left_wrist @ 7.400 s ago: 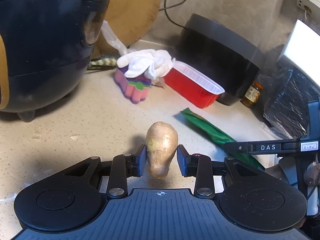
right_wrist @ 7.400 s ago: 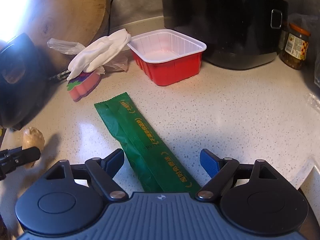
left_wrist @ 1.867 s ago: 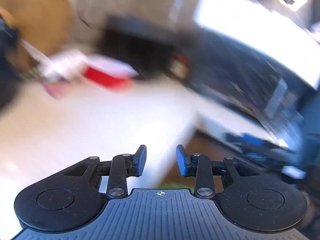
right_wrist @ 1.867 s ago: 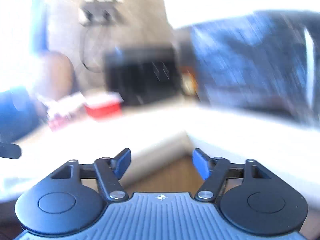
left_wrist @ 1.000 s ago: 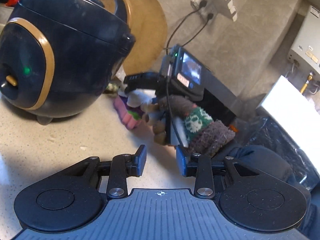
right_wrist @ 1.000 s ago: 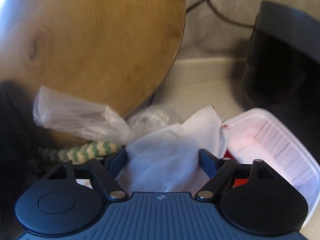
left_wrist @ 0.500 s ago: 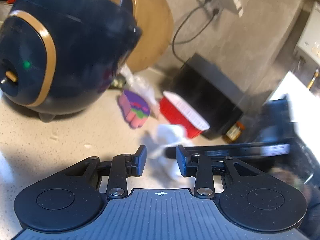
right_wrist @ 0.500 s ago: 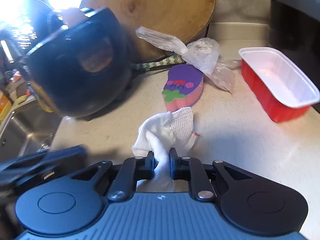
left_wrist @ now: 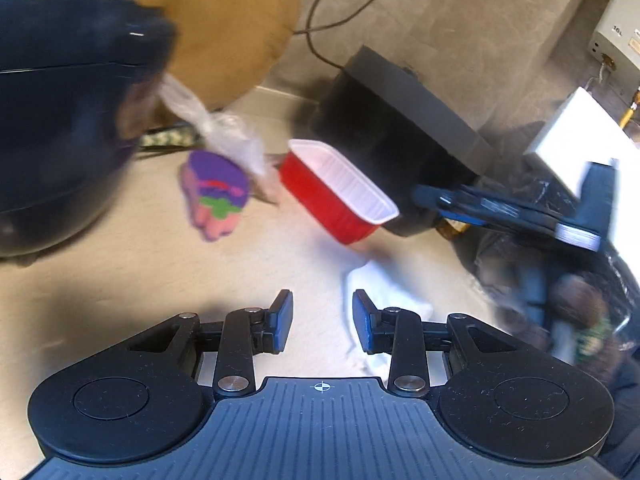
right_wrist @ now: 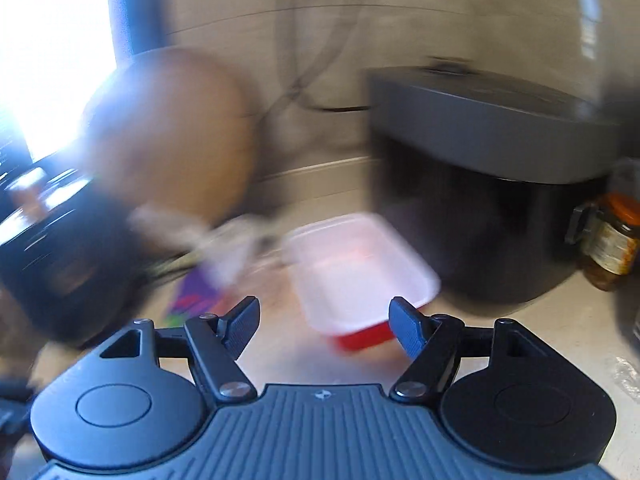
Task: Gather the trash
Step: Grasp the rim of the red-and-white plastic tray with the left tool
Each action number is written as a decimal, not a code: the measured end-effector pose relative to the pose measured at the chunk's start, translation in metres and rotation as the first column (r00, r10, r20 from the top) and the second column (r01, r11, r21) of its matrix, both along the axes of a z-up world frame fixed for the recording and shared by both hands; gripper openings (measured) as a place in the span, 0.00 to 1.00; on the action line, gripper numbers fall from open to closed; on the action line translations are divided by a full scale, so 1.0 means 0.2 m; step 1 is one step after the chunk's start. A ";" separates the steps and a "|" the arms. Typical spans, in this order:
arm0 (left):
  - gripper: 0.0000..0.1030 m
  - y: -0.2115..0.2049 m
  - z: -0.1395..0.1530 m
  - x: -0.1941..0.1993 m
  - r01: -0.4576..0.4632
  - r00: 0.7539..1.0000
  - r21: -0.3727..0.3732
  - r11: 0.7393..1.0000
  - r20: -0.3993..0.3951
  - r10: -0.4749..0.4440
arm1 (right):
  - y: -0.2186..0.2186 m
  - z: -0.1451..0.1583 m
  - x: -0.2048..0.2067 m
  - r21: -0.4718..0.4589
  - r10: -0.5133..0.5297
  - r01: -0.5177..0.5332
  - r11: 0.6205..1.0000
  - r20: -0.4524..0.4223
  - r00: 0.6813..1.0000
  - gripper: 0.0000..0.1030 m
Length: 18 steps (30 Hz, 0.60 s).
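A crumpled white cloth (left_wrist: 384, 292) lies blurred on the pale counter, just right of my left gripper (left_wrist: 322, 320), which is open and empty. In the left wrist view my right gripper (left_wrist: 424, 196) reaches in from the right, above the cloth and apart from it. Seen from its own camera, the right gripper (right_wrist: 324, 326) has its jaws opening with nothing between them. A red tray with a white inside (left_wrist: 340, 188) (right_wrist: 360, 268) sits beyond both grippers. A crumpled clear plastic bag (left_wrist: 224, 136) lies behind a purple and pink sponge (left_wrist: 216, 192).
A dark rice cooker (left_wrist: 60, 120) fills the left. A round wooden board (left_wrist: 224, 32) leans on the wall. A black appliance (left_wrist: 400, 120) (right_wrist: 480, 180) stands behind the tray, a jar (right_wrist: 612, 240) beside it. A sleeve (left_wrist: 580, 320) and black bag are at the right.
Half a second ago my right gripper was shut on the white cloth; now it is open and the cloth lies apart from it. The right gripper has swung to the right.
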<state>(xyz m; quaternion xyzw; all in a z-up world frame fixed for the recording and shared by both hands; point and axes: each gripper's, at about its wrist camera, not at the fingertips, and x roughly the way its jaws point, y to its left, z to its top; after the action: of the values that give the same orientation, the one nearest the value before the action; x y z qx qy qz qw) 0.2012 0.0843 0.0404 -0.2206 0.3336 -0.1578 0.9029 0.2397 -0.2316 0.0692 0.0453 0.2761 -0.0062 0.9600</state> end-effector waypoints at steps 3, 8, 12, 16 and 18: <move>0.35 -0.09 -0.01 0.10 0.024 1.000 0.018 1.000 -0.020 -0.023 | -0.15 -0.09 0.23 0.032 -0.121 0.122 0.992 -0.038 0.992 0.70; 0.36 -0.24 -0.05 0.18 0.084 0.996 0.072 0.994 -0.042 -0.082 | -0.27 -0.25 0.42 0.126 -0.138 0.159 0.979 -0.157 0.978 0.25; 0.36 -0.24 -0.05 0.22 0.056 0.998 0.055 0.997 -0.039 -0.054 | -0.29 -0.25 0.27 0.224 -0.028 0.071 0.972 -0.188 0.982 0.21; 0.36 -0.21 -0.04 0.27 -0.022 0.999 0.000 1.000 -0.022 0.022 | -0.21 -0.19 0.06 0.260 0.066 -0.016 0.965 -0.187 0.980 0.21; 0.36 -0.21 -0.05 0.31 -0.059 0.998 -0.033 0.998 -0.033 0.058 | -0.18 -0.18 -0.04 0.282 0.107 -0.051 0.958 -0.187 0.976 0.21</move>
<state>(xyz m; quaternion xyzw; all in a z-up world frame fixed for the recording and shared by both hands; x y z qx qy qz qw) 0.2633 0.0429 0.0305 -0.2480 0.3384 -0.1332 0.8979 0.2320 -0.2671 0.0328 0.1664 0.3711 0.0664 0.9112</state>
